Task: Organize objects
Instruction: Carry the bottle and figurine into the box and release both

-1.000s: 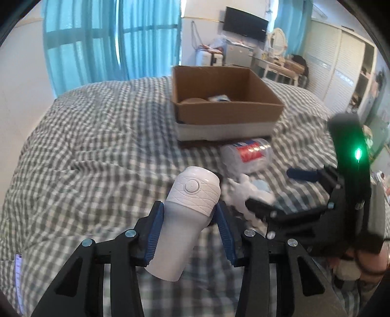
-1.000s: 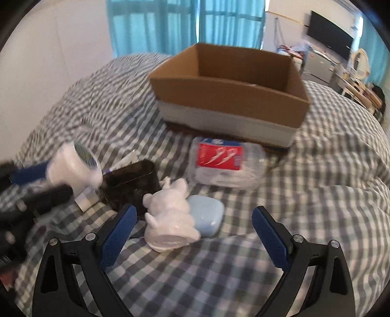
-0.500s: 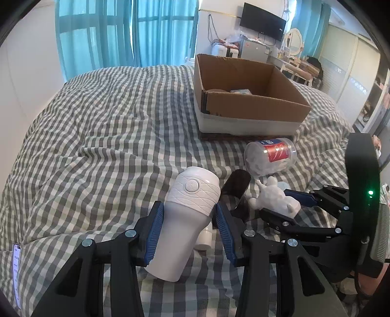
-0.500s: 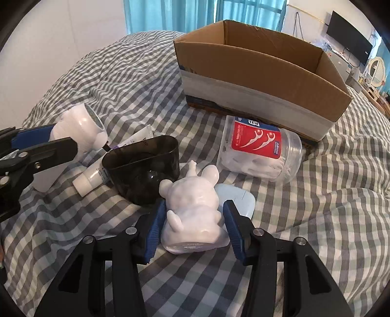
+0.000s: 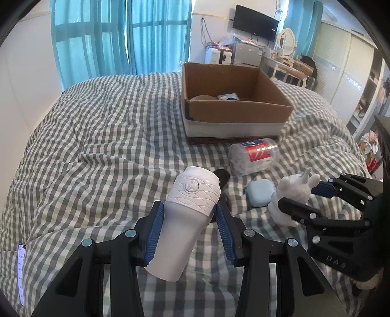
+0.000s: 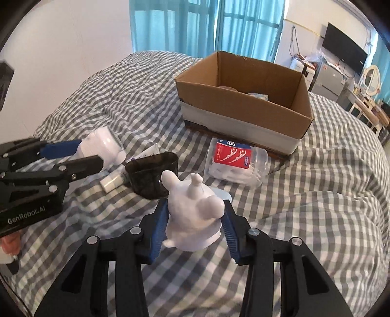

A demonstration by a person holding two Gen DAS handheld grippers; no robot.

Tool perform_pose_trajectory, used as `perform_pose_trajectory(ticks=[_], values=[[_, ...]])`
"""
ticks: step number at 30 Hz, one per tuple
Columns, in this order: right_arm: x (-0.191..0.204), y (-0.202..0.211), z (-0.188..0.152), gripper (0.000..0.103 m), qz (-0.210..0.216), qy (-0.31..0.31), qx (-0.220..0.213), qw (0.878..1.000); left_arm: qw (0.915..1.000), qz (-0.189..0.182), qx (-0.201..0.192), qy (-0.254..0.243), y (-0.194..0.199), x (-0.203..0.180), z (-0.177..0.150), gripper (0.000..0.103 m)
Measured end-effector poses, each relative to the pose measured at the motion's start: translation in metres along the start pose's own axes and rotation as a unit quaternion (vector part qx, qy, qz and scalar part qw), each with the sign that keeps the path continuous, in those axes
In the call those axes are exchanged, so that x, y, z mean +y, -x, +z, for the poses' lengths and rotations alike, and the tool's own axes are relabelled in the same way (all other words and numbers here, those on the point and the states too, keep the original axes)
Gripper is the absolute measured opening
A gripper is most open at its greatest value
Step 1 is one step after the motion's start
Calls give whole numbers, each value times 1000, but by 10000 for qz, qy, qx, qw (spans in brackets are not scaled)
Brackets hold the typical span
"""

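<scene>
My left gripper [image 5: 189, 226] is shut on a white bottle [image 5: 187, 219] with a ribbed cap, held above the checked bed cover. My right gripper [image 6: 195, 224] is shut on a white animal figurine [image 6: 193, 217], lifted clear of the cover; from the left wrist view the same figurine [image 5: 292, 195] shows between the right gripper's black fingers. An open cardboard box [image 5: 234, 112] stands further back on the bed with a few items inside. On the cover lie a pale blue case [image 5: 259, 192], a clear floss-pick jar [image 6: 236, 163] with a red label, a dark cup [image 6: 152, 174] on its side and a small white tube [image 6: 114, 180].
The checked bed cover [image 5: 97, 136] is rumpled into folds at the left and right. Blue curtains [image 5: 121, 36] hang behind the bed, and a wall screen [image 5: 254, 23], a dresser and wardrobes stand at the far right. A phone [image 5: 21, 273] lies at the cover's near left edge.
The right gripper closed on the white figurine and raised it off the cover, baring the blue case beneath. The left gripper kept its hold on the white bottle, hardly moving.
</scene>
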State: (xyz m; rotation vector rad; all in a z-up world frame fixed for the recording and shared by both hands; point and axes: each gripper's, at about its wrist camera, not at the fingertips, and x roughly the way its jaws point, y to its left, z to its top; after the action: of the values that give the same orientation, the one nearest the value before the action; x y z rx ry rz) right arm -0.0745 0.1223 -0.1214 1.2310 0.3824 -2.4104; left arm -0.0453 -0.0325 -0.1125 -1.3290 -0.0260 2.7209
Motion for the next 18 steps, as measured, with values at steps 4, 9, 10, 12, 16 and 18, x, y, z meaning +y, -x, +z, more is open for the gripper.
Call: perform_pose_trajectory(ticks=[4, 9, 10, 12, 16, 18], values=[[4, 16, -4, 43, -18, 28, -135, 9999, 10000, -5, -74, -66, 10, -8, -1, 45], [7, 46, -6, 43, -97, 98, -375, 9992, 9998, -36, -198, -69, 28, -15, 0, 45], [8, 52, -5, 43, -114, 108, -424, 9990, 9997, -43, -224, -75, 31, -16, 1, 45], [8, 64, -4, 43, -136, 118, -517, 9985, 9995, -70, -298, -92, 40, -19, 3, 45], [8, 87, -1, 43, -184, 114, -703, 9973, 9988, -124, -442, -145, 55, -25, 12, 45], [7, 96, 4, 43, -208, 123, -788, 9966, 9982, -145, -556, -181, 64, -29, 19, 45]])
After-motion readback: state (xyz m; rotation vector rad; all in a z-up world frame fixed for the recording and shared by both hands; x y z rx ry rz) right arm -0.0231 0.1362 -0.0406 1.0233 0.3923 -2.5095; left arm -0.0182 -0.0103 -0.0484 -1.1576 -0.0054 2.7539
